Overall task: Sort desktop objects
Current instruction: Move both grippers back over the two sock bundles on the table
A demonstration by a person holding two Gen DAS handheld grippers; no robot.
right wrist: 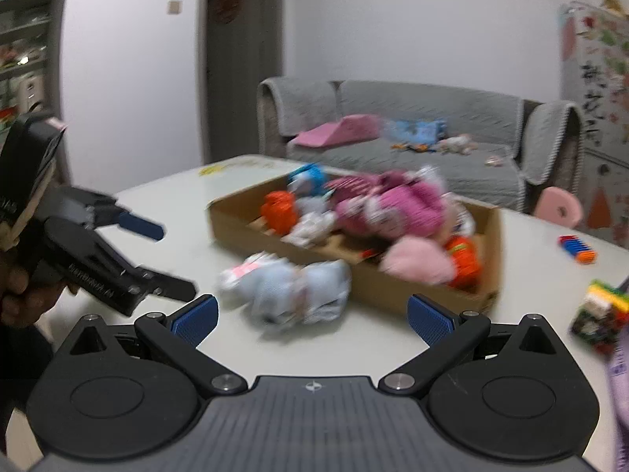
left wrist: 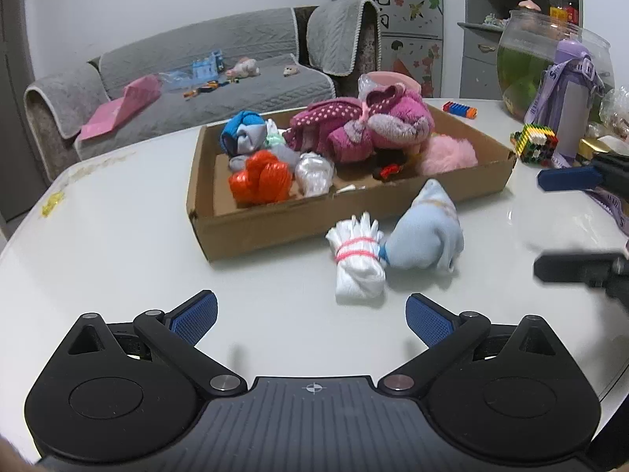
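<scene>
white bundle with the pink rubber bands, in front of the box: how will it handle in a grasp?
The white bundle looks like soft folded cloth or plastic, so it will probably squash between the jaws rather than resist. The pink bands cinch its middle, so it should lift as one piece. It lies flat on the table, so rolling seems unlikely.

Matt cardboard tray [left wrist: 251, 232], fluffy cloth bundles [left wrist: 426, 236], glossy white table [left wrist: 118, 251]

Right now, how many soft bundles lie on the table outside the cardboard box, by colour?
White bundle tied with a pink band: 1
Light blue bundle: 1
Total: 2, both on the table in front of the cardboard box.
</scene>
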